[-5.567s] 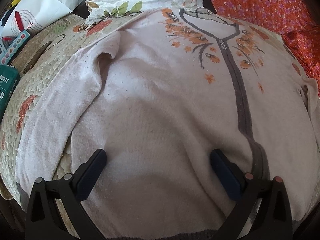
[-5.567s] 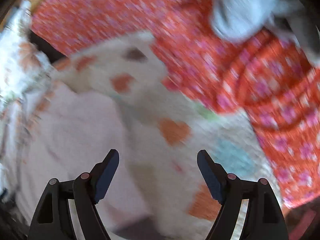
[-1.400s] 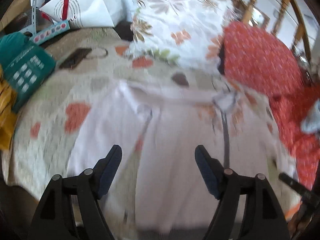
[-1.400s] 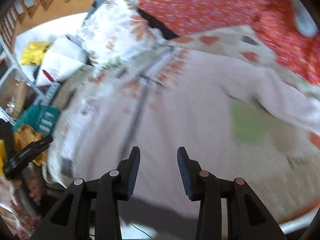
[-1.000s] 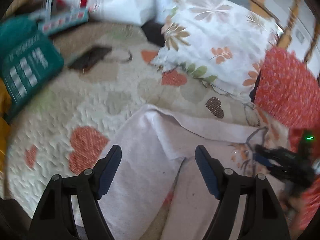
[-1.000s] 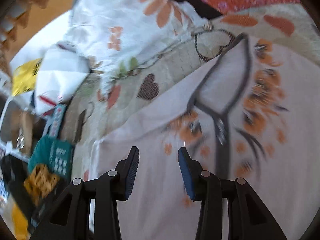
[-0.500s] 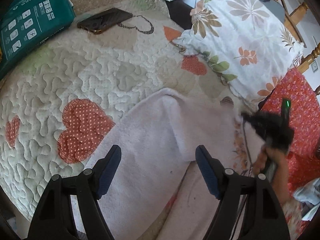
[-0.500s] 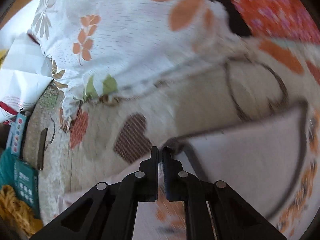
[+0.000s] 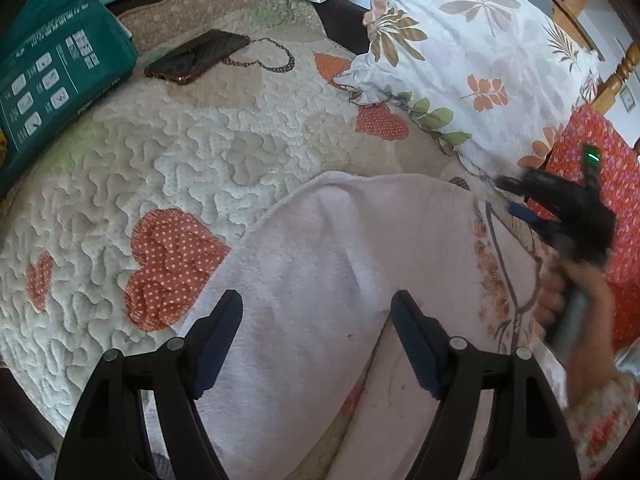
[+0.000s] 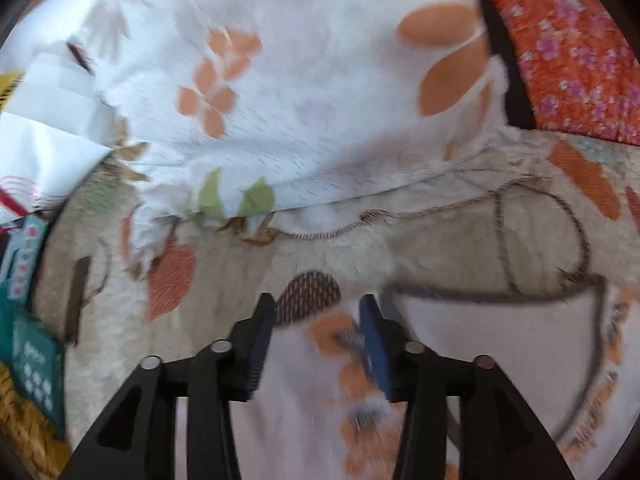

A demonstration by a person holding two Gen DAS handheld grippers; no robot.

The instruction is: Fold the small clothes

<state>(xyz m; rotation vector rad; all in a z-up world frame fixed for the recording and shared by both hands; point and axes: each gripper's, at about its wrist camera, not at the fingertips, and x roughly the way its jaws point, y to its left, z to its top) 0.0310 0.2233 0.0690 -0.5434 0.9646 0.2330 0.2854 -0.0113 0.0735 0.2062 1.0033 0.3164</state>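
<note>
Only the left wrist view showed the phone on the quilt, beyond the pale pink sweater; the right wrist view alone showed the sweater's dark-trimmed neckline. The sweater lay flat on the quilt, collar toward the floral pillow, long axis running away from it. The left tongs stood wide above the sweater; the right tongs were partly open, gripping nothing.

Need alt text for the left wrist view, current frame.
The open left gripper hovers over a pale pink sweater whose sleeve is folded across its body on a heart-patterned quilt. At right, the right gripper reaches the sweater's neckline; a phone, teal package and floral pillow lie beyond.
</note>
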